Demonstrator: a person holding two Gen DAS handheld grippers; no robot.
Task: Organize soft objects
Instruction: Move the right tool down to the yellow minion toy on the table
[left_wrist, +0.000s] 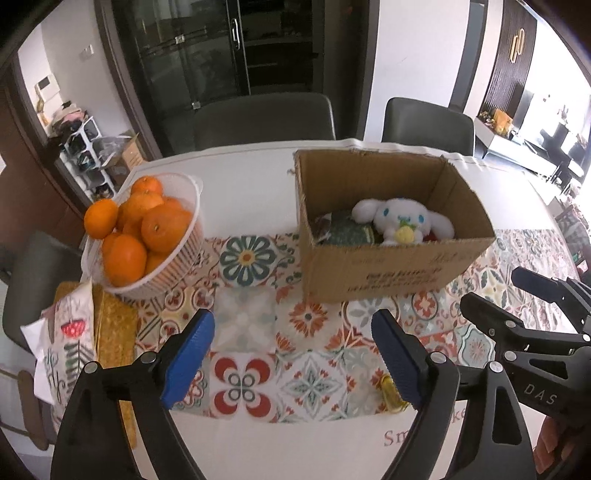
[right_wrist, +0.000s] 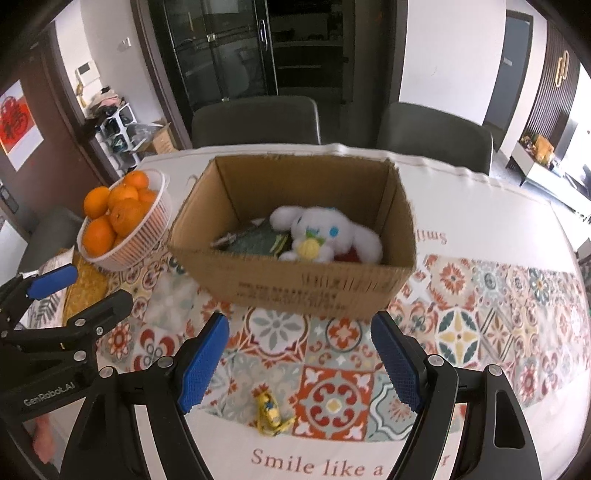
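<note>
An open cardboard box (left_wrist: 388, 266) (right_wrist: 295, 284) stands on the patterned table runner. Inside it a white plush bunny (left_wrist: 400, 219) (right_wrist: 325, 236) holding a yellow ball lies against a dark green soft item (left_wrist: 345, 230) (right_wrist: 255, 242), with something red beside it. A small yellow toy (right_wrist: 269, 410) lies on the runner near the front edge, partly hidden behind a finger in the left wrist view (left_wrist: 392, 400). My left gripper (left_wrist: 291, 332) (right_wrist: 98, 284) hovers open over the runner, left of the box. My right gripper (right_wrist: 300, 332) (left_wrist: 495, 288) is open in front of the box, above the yellow toy. Neither holds anything.
A white basket (left_wrist: 173, 266) (right_wrist: 133, 251) heaped with oranges stands left of the box. A yellow woven mat (left_wrist: 114, 332) and a floral pouch (left_wrist: 70, 343) lie at the table's left edge. Two grey chairs (right_wrist: 255, 118) stand behind the table.
</note>
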